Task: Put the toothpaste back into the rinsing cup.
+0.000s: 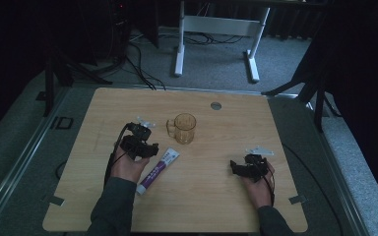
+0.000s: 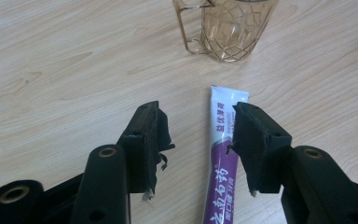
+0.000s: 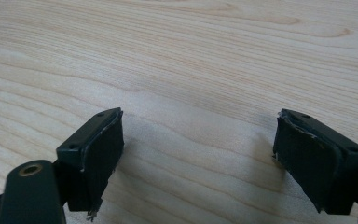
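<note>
Both claws gape empty; the left claw (image 2: 198, 140) straddles the toothpaste tube (image 2: 224, 154) off-centre, so closing could nudge it aside.

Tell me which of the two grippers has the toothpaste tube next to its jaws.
The left gripper: the purple-and-white toothpaste tube lies on the table beside its open jaws. The right gripper, also open, has bare wood between its jaws.
</note>
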`<state>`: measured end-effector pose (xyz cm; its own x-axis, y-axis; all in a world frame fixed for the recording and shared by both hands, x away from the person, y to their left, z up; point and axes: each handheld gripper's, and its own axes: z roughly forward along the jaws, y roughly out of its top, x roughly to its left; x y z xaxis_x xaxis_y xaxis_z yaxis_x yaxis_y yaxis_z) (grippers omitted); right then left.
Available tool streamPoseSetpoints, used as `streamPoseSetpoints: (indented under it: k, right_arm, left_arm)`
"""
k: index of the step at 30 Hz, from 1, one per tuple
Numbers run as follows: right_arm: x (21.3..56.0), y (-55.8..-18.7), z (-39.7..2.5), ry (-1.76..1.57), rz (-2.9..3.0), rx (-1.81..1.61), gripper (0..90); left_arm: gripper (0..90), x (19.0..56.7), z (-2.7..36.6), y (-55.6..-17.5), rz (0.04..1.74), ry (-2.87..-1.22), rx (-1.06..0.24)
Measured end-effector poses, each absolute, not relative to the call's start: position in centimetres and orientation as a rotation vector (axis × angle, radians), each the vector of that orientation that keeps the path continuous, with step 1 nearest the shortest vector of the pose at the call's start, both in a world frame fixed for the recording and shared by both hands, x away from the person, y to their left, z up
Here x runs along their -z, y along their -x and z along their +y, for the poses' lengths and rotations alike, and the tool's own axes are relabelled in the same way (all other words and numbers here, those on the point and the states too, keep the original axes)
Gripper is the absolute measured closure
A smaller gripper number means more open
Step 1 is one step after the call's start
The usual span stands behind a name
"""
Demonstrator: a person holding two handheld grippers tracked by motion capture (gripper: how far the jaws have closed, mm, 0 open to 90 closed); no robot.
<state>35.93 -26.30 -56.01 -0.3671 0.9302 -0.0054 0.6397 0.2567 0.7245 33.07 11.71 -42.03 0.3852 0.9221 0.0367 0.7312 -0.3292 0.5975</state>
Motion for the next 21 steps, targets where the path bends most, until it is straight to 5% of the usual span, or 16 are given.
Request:
streamPoseSetpoints:
  k: [21]
  right_arm:
    - [56.01, -35.92, -26.30, -1.425, 2.098, -0.895, 16.0]
  left_arm:
    - [52.7, 42.53, 10.90, -34.07, 1.415, -2.219, -0.429]
